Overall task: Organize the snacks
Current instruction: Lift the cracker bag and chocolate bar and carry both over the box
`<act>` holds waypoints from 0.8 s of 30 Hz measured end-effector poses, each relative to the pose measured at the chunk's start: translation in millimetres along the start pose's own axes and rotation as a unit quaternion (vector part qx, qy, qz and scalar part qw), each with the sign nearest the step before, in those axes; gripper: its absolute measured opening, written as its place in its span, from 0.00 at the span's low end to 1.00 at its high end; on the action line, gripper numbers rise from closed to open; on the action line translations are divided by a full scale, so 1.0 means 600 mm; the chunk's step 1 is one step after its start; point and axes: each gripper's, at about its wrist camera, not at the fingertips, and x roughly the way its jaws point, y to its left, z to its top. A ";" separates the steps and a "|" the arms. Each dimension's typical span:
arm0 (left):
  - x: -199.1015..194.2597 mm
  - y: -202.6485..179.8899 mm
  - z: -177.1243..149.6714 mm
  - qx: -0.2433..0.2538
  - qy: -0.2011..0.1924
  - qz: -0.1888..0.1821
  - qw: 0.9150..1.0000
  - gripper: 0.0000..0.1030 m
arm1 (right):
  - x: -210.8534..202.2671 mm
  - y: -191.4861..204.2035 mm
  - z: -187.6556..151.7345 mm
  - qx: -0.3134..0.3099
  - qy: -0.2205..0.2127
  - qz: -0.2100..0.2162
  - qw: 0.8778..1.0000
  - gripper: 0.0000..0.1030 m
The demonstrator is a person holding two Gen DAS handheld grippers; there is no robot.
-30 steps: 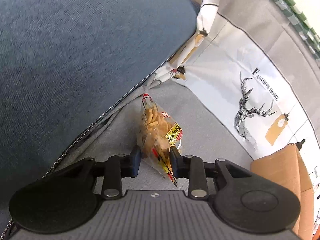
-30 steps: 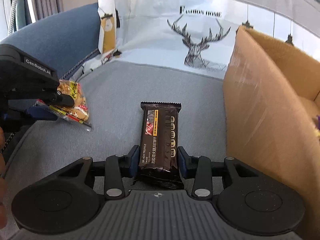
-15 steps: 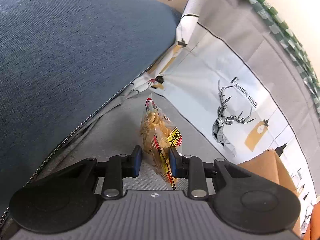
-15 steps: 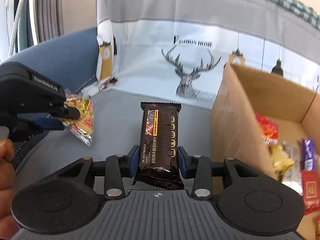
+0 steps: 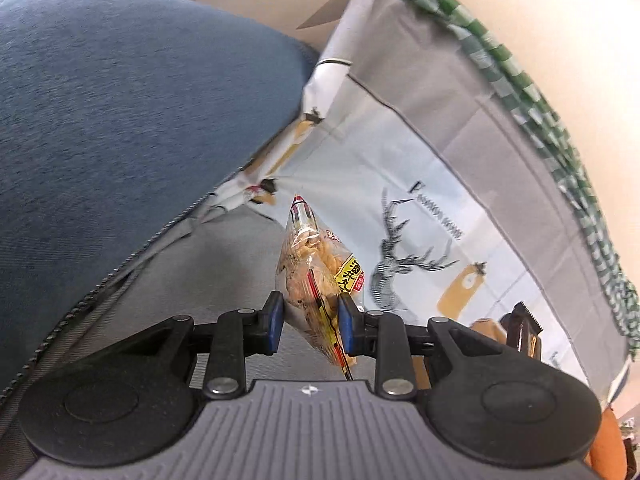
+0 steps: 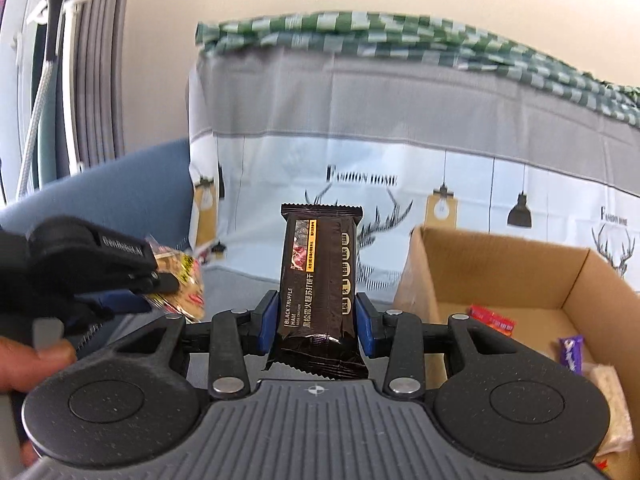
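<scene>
The right gripper (image 6: 316, 318) clamps a dark cracker packet (image 6: 318, 288) upright, left of the open cardboard box (image 6: 500, 268). The left gripper (image 5: 310, 320) pinches a clear bag of snacks (image 5: 316, 276), apparently clear of the grey seat (image 5: 208, 272).

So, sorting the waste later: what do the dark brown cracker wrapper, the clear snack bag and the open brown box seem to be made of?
Dark brown cracker wrapper: likely glossy plastic film, judging by its sheen and crimped, serrated ends. Clear snack bag: thin transparent plastic, since the contents show through. Open brown box: matte cardboard, with plain kraft-coloured walls.
</scene>
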 end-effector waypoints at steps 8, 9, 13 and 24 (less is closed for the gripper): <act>-0.010 -0.029 -0.004 0.000 -0.010 -0.072 0.997 0.30 | -0.029 -0.045 0.028 0.027 -0.029 -0.009 0.999 0.40; -0.011 -0.034 -0.005 -0.002 -0.010 -0.084 0.996 0.30 | -0.032 -0.051 0.030 0.031 -0.032 -0.012 0.999 0.40; -0.019 -0.056 -0.008 -0.002 -0.016 -0.131 0.991 0.30 | -0.049 -0.082 0.041 0.045 -0.050 -0.023 0.997 0.40; -0.028 -0.116 -0.027 0.003 -0.012 -0.203 0.979 0.30 | -0.069 -0.189 0.042 0.060 -0.048 -0.088 0.993 0.40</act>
